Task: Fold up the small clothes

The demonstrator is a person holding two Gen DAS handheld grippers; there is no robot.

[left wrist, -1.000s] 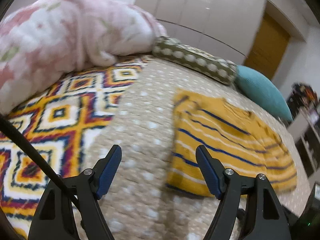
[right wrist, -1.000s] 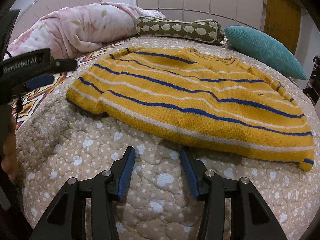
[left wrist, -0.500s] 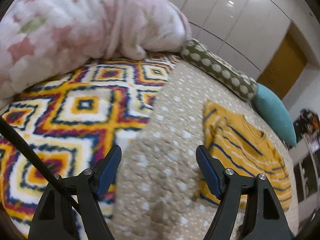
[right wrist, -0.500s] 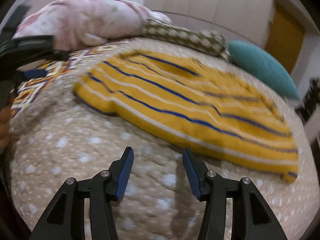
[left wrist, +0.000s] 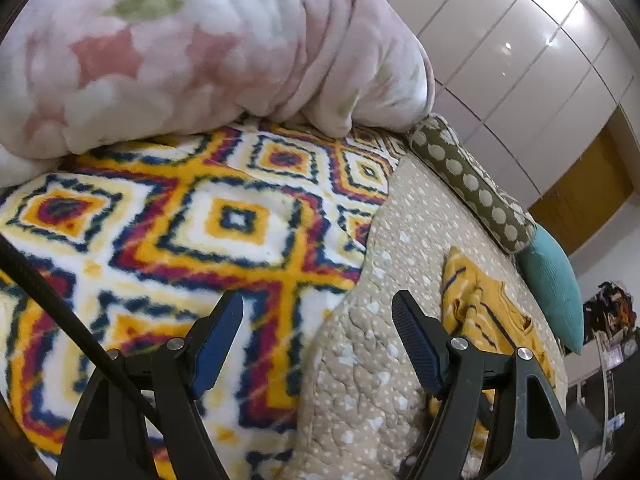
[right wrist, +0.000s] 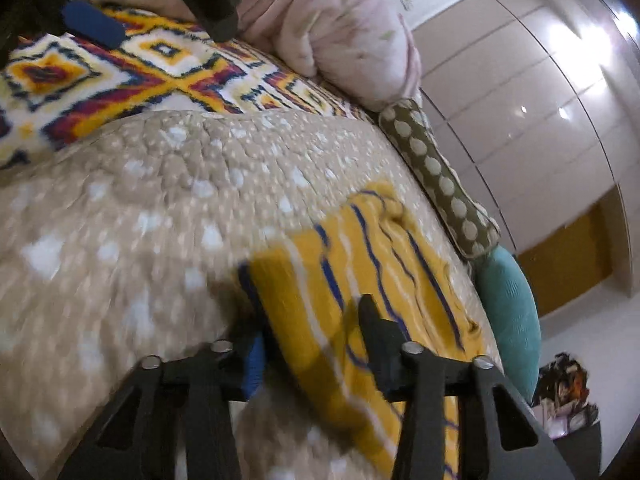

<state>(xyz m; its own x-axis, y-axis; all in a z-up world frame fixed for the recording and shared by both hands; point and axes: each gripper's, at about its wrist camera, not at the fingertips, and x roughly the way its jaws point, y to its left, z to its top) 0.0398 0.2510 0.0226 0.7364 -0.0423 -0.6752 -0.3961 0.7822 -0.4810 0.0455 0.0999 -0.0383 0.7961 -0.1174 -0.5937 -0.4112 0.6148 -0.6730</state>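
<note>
A yellow sweater with blue and white stripes (right wrist: 360,272) lies flat on the beige quilt (right wrist: 140,208). My right gripper (right wrist: 312,344) is open, its jaws straddling the sweater's near edge, low over it; the view is blurred. In the left wrist view the sweater (left wrist: 484,316) is at the far right. My left gripper (left wrist: 318,336) is open and empty, over the seam between the patterned blanket (left wrist: 180,220) and the quilt, well left of the sweater. The left gripper's fingers (right wrist: 92,24) show at the top left of the right wrist view.
A rolled pink floral duvet (left wrist: 180,48) sits behind the blanket. A green dotted bolster (left wrist: 472,192) and a teal pillow (left wrist: 552,284) lie along the far side of the bed. White wardrobe doors (right wrist: 520,100) stand beyond.
My right gripper has moved forward and down onto the sweater's near edge and rolled. My left gripper has swung left, away from the sweater, toward the patterned blanket. Both stay open.
</note>
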